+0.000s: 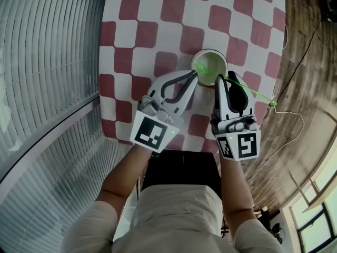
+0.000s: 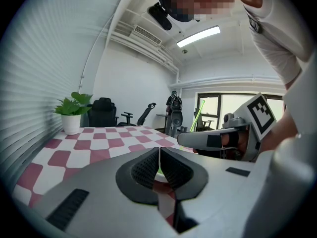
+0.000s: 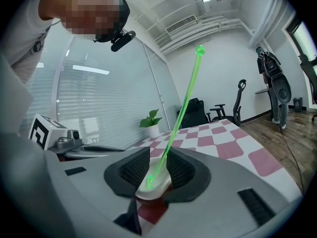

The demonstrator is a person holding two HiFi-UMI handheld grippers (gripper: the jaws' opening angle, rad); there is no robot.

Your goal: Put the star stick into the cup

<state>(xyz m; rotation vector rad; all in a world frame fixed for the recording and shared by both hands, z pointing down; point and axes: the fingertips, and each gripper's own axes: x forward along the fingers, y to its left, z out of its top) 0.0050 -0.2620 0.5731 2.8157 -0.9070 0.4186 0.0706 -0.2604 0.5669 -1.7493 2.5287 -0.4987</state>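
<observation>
Window blinds [image 1: 42, 62] fill the left side, next to the red-and-white checked table [image 1: 174, 15] I am working over. My left claw [image 1: 196, 78] reaches in level and is pinched on the near-left rim of the cream cup [image 1: 210, 51]. Its dark ribbed pads all but meet over the thin wall. The cup stands upright near the table's front edge, between my two claws. My right claw [image 1: 225, 81] sits at the cup's near-right rim, its jaws a little apart. The green star stick [image 1: 247, 90] runs up through that gap, and I see neither pad pressing on it. The star end lies down inside the cup, while the shaft leans out over the right rim and slants away to a small knob past the table's edge — above the wooden floor [image 1: 300, 62], where a thin cable [image 1: 295, 115] trails. Each claw's marker cube faces my head camera.
</observation>
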